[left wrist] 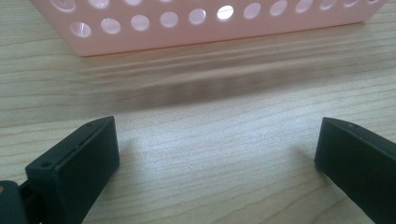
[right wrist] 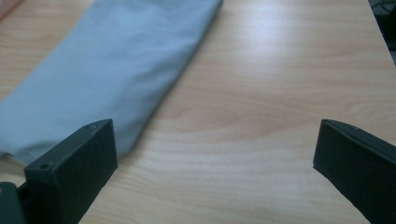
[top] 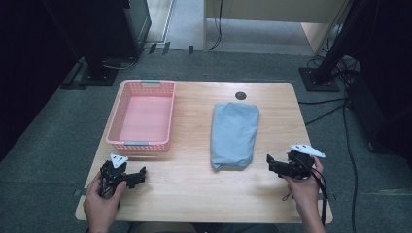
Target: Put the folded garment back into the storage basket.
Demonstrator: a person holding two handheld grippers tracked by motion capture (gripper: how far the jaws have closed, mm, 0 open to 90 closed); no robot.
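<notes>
High view: folded grey cloth (top: 234,135) flat mid-bench, pink basket (top: 142,115) well apart to its left, nothing inside. Left claw (top: 137,175) low on bench (top: 194,194) just before basket's near wall, jaws wide, holding nothing. Right claw (top: 273,164) near cloth's near right corner, jaws wide, not touching. Right gripper view: cloth edge (right wrist: 107,79) just beyond left jaw. Step judged: approach, grasp not yet made. Next move likely needs right claw slid left onto cloth edge, low to bench, catching all layers before closing.
</notes>
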